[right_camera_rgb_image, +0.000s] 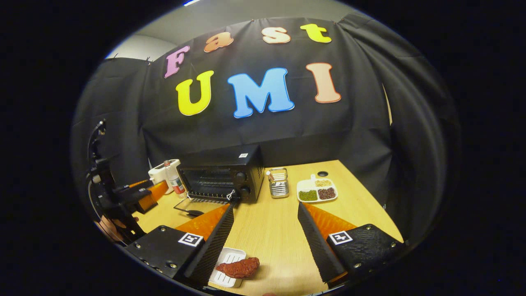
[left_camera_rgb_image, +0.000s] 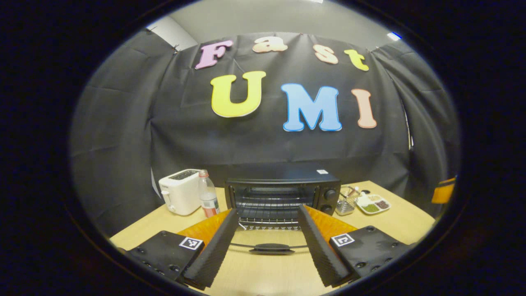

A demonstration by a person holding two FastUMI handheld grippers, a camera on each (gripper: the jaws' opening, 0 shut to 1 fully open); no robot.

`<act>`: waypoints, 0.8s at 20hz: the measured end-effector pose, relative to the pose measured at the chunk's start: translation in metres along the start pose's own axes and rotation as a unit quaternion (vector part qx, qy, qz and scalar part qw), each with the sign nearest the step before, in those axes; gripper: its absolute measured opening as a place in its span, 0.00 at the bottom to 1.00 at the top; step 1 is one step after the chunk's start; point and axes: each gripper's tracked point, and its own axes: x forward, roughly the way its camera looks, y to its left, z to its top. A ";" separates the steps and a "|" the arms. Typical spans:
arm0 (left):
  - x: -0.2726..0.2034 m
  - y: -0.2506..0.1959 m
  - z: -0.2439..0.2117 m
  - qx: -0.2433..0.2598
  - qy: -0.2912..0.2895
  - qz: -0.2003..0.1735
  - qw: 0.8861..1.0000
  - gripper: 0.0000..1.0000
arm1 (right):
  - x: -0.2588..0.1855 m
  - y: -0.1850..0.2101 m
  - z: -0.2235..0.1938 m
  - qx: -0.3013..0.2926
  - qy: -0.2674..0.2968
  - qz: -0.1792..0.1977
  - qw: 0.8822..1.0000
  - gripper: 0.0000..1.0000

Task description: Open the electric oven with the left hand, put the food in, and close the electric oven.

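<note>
The black electric oven [left_camera_rgb_image: 283, 181] stands at the back of the table with its glass door [left_camera_rgb_image: 267, 236] folded down flat and the rack inside showing. The door's handle [left_camera_rgb_image: 271, 248] lies between the fingers of my left gripper [left_camera_rgb_image: 268, 209], which is open and holds nothing. In the right gripper view the oven [right_camera_rgb_image: 224, 176] is at the left with the left gripper [right_camera_rgb_image: 150, 192] in front of its lowered door [right_camera_rgb_image: 193, 205]. A reddish piece of food [right_camera_rgb_image: 239, 267] rests on a small white tray [right_camera_rgb_image: 230, 257] near my open right gripper [right_camera_rgb_image: 266, 205], by its left finger.
A white toaster [left_camera_rgb_image: 181, 191] and a bottle [left_camera_rgb_image: 208, 199] stand left of the oven. Right of it are a wire holder [left_camera_rgb_image: 346, 200] and a divided dish [left_camera_rgb_image: 374, 203] of beans. The wooden table [right_camera_rgb_image: 271, 238] ends at the black cloth wall. A hand [right_camera_rgb_image: 109, 226] holds the left gripper.
</note>
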 end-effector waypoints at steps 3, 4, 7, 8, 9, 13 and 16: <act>-0.021 0.007 0.030 -0.009 -0.028 0.009 1.000 1.00 | 0.010 0.002 -0.030 0.035 0.042 0.024 0.998 0.96; -0.027 0.008 0.035 -0.011 -0.035 0.012 0.999 1.00 | 0.013 0.004 -0.038 0.052 0.057 0.032 0.996 0.96; -0.040 0.008 0.045 -0.028 -0.043 0.010 0.999 0.95 | 0.018 0.004 -0.067 0.105 0.108 0.041 0.988 0.98; -0.043 0.011 0.047 -0.032 -0.045 0.013 0.998 0.98 | 0.019 0.004 -0.074 0.121 0.123 0.043 0.984 0.99; -0.045 0.015 0.048 -0.033 -0.048 0.016 0.998 0.98 | 0.022 0.006 -0.083 0.137 0.138 0.046 0.980 0.98; -0.052 0.024 0.044 -0.034 -0.046 0.028 0.998 0.97 | 0.024 0.015 -0.118 0.199 0.202 0.068 0.957 0.96; -0.055 0.030 0.033 -0.030 -0.037 0.033 0.998 0.98 | 0.020 0.019 -0.132 0.242 0.225 0.077 0.941 0.96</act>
